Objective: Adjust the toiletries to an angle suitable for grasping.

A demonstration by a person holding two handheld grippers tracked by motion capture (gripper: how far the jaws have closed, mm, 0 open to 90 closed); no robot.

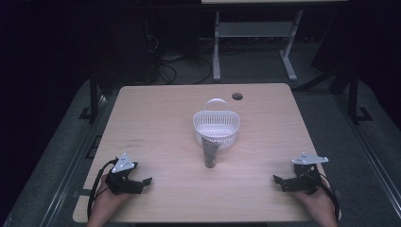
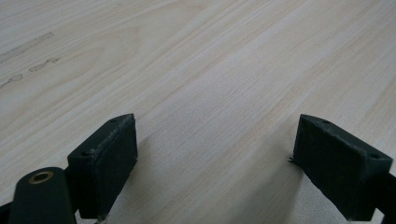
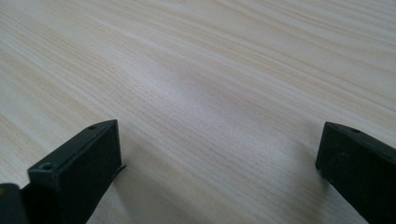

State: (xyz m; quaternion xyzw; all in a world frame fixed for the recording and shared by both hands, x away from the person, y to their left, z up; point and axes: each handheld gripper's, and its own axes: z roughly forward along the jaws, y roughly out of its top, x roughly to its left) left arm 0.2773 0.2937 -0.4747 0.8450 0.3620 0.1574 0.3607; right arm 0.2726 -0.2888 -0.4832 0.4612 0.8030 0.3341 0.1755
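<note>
A white plastic basket with a raised handle stands in the middle of the wooden table. Just in front of it rests a dark grey cone-shaped object, its wide end toward the basket. My left gripper lies on the table near the front left corner, jaws wide apart over bare wood. My right gripper rests near the front right corner, also open with nothing between its pads. Both point inward toward the table's middle.
A round cable hole sits at the table's far edge behind the basket. A second desk's white legs and cables stand on the dark floor beyond. Faint marks show on the wood left of centre.
</note>
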